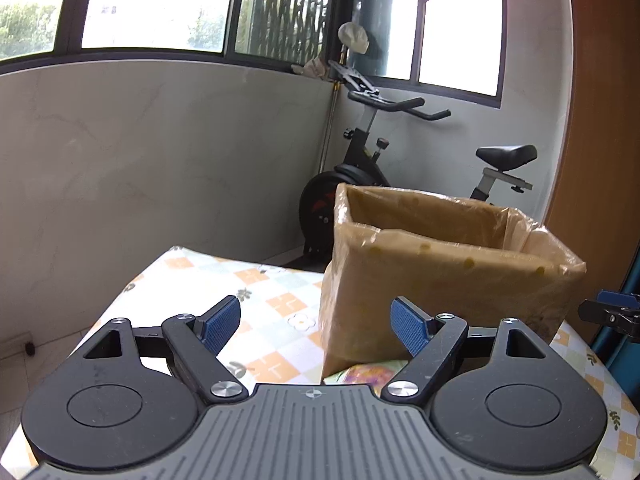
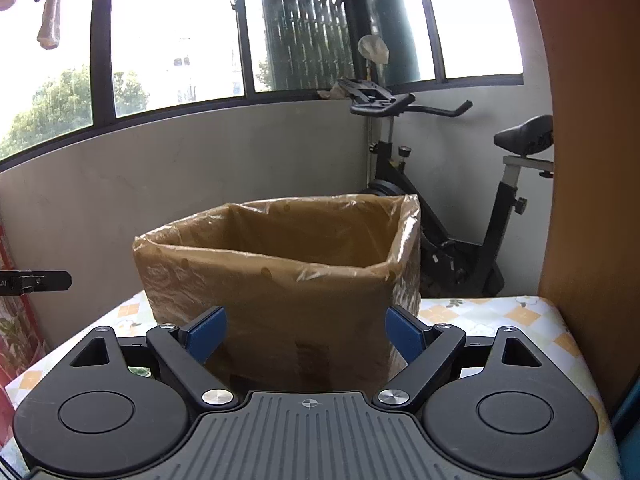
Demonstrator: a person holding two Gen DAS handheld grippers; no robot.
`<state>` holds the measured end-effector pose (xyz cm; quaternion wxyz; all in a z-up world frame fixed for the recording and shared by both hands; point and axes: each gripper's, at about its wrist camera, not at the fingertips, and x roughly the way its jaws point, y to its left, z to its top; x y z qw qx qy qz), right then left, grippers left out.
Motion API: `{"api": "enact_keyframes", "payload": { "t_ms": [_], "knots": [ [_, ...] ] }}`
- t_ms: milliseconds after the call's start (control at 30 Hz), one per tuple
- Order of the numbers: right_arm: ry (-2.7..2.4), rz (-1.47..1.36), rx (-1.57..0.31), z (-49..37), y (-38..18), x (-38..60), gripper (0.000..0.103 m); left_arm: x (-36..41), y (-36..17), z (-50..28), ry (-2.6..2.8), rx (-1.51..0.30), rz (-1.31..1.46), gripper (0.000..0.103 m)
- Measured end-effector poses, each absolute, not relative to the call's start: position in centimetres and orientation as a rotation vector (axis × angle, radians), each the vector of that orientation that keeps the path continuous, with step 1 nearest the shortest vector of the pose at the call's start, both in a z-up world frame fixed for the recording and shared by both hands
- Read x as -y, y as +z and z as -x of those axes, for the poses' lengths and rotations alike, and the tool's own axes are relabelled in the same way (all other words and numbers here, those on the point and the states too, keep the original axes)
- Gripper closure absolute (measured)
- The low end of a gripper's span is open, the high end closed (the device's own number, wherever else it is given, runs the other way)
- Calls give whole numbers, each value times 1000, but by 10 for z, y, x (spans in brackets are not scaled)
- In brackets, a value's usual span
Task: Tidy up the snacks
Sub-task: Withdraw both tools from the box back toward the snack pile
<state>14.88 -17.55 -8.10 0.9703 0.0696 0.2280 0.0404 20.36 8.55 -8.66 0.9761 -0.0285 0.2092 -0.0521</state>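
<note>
A brown cardboard box [image 1: 440, 280] lined with a clear plastic bag stands on the table with a patterned cloth [image 1: 256, 292]. My left gripper [image 1: 316, 326] is open just left of the box's near corner, nothing between its blue pads [image 1: 218, 326]. A colourful snack packet [image 1: 368, 374] peeks out below the box, under the gripper. In the right wrist view the same box [image 2: 280, 292] fills the middle, and my right gripper [image 2: 306, 336] stands open directly in front of its near wall, empty. The box's inside floor is hidden.
An exercise bike [image 1: 380, 168] stands behind the table against the grey wall, below the windows. A wooden panel [image 2: 592, 200] rises at the right. The other gripper's tip [image 1: 612, 314] shows at the right edge of the left wrist view, and at the left edge [image 2: 36, 281] of the right.
</note>
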Motion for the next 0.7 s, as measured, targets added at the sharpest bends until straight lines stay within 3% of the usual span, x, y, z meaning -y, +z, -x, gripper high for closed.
{"api": "enact_keyframes", "payload": {
  "t_ms": [700],
  "knots": [
    [73,-171,-623,-120,-163,164,19,-93,-139,-177,-94,-469,83,19]
  ]
}}
